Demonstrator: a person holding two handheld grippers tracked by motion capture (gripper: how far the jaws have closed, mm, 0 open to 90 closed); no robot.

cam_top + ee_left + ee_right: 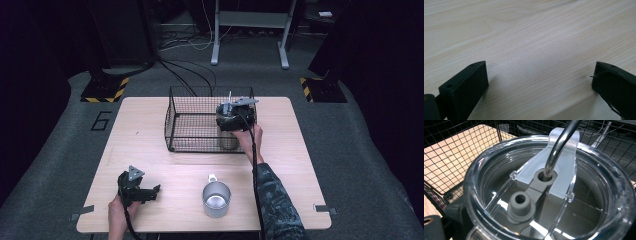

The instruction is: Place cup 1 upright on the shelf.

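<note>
Two tools: left tool [150, 192] spread apart on table [165, 165]; right tool [231, 120] clamped on tumbler [549, 192].

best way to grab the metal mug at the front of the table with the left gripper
Grip the metal mug across its rim wall from above. It stands upright, mouth open, so one jaw can go inside. Its small handle points away from the person, so avoid the far side. The left gripper is already open beside it.

Pale wooden desk [150, 150] on grey carpet [50, 165]. Beyond it, cables [185, 42], a metal stand [250, 30], and hazard-striped bases [105, 90] at both sides.
</note>
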